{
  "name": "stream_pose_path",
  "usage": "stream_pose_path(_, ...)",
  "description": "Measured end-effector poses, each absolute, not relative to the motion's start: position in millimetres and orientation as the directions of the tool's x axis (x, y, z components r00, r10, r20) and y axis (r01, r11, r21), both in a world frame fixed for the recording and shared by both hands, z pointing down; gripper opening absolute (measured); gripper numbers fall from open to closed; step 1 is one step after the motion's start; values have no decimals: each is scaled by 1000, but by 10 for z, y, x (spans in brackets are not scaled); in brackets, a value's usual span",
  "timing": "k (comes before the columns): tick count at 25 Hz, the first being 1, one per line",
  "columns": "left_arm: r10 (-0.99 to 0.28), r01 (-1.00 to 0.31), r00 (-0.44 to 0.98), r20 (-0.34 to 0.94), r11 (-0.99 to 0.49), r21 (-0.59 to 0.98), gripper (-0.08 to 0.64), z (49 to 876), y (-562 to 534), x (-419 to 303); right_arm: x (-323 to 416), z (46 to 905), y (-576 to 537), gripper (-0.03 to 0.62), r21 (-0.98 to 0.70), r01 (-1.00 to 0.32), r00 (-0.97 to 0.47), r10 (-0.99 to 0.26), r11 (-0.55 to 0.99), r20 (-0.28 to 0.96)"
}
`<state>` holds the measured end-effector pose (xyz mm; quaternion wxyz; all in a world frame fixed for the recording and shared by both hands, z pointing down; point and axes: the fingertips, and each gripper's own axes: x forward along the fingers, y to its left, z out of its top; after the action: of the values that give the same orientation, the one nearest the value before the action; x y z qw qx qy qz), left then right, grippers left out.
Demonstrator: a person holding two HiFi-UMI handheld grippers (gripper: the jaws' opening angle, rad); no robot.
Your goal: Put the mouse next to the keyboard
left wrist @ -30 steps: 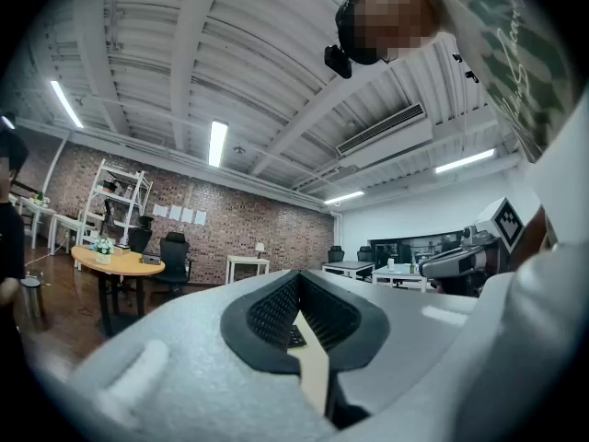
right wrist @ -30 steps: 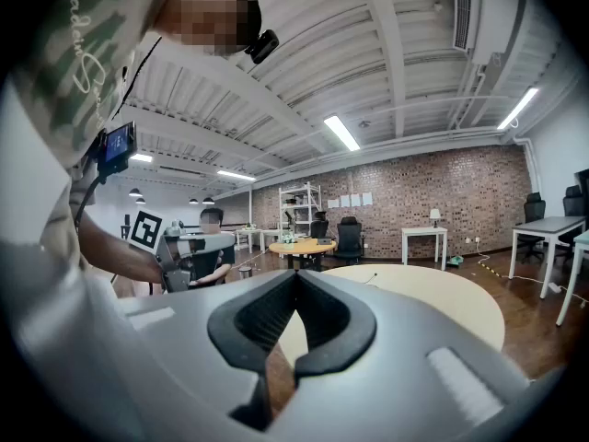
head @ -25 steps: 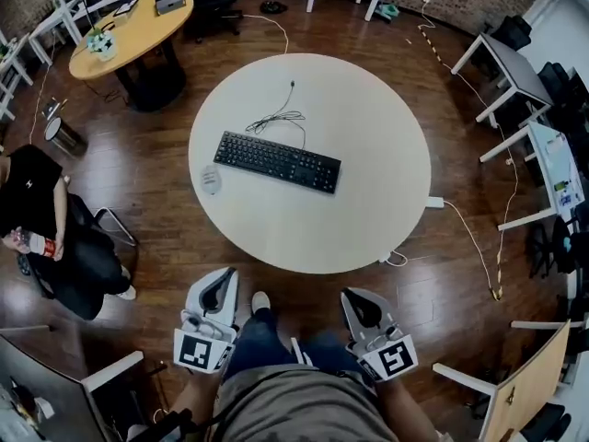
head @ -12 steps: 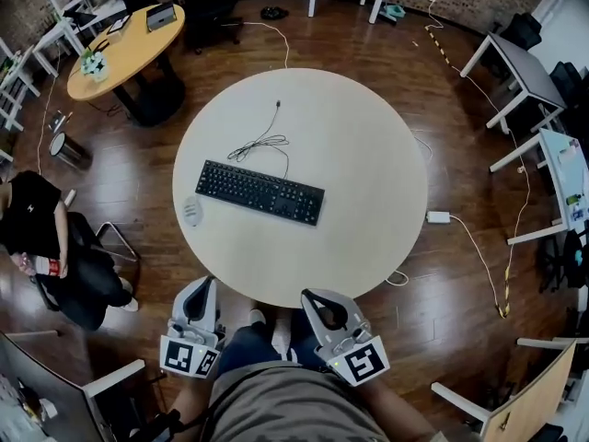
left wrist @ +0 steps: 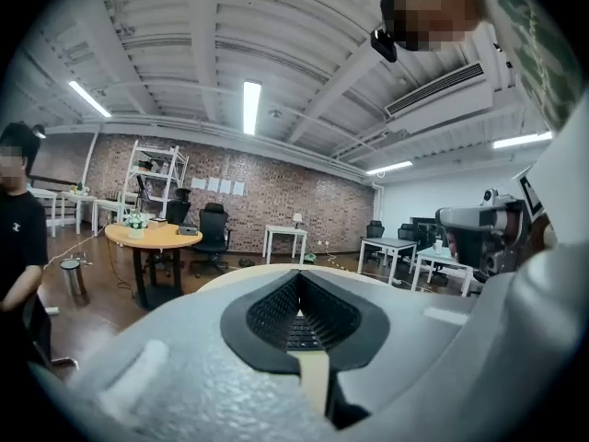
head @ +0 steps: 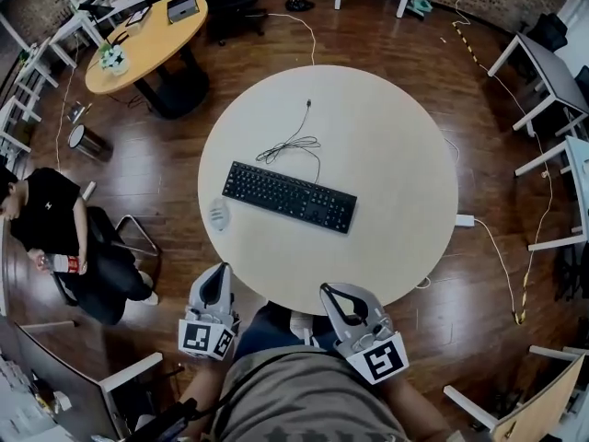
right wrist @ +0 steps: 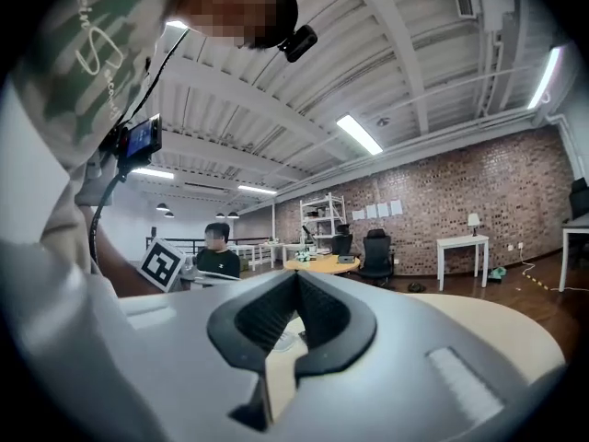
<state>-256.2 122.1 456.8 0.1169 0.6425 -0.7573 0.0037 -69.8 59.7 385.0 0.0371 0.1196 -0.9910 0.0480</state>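
1. A round pale desk (head: 396, 155) stands in the middle of the room on a dark wooden floor (head: 166, 168).
2. A black keyboard (head: 289, 197) lies at a slant across the middle of the desk. Its loose cable (head: 296, 141) curls away on the far side.
3. The mouse (head: 218, 214), pale grey, sits on the desk off the left end of the keyboard. It is near the keyboard but not touching it, and close to the desk's left rim.
4. The person with the grippers stands at the near edge of the desk, with both tools held low in front of the body and well short of the mouse.
5. The left gripper (head: 219, 273) is just outside the desk's near-left rim, its marker cube (head: 202, 339) toward the person. Its fingers (left wrist: 271, 307) are closed tip to tip with nothing between them, and only the desk top shows past the black ribbed pads.
6. The right gripper (head: 329, 292) is at the near rim, to the right of the person's legs. Its fingers (right wrist: 258, 316) also meet at the tips and hold nothing.
7. Off to the left, a seated person (head: 55, 224) in a black top sits on a chair.
8. Behind that chair, a yellow table (head: 152, 30) carries a small plant (head: 112, 58), and a bin (head: 85, 139) stands on the floor near it.
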Motion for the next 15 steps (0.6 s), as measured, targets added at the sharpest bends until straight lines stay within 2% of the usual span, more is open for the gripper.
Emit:
stream_pose_path(3, -962, -971, -214, 168, 229, 75, 5, 4667, 1177, -2890, -917, 3802, 562, 5, -79, -249, -967, -244, 965, 74)
stream_pose_path(4, -959, -968, -230, 167, 243, 58, 63, 4766, 1146, -3010, -994, 3797, 572, 5, -78, -246, -968, -240, 966, 74)
stream_pose_path(5, -956, -968, -234, 179, 247, 52, 235, 4910, 1102, -3122, -1070, 3796, 589, 5, -74, -240, -969, -235, 968, 77)
stream_pose_path(6, -952, -969, -226, 205, 242, 57, 256, 5086, 1046, -3225, -1148, 3802, 609, 5, -65, -233, -970, -228, 970, 81)
stream_pose_path(10, -915, -969, -201, 349, 239, 68, 267, 5824, 839, -3650, -1520, 3905, 712, 5, -7, -185, -975, -183, 983, 123)
stream_pose_path(15, -874, -969, -179, 451, 237, 74, 278, 6351, 709, -3981, -1887, 3881, 814, 5, 74, -153, -973, -164, 985, 164)
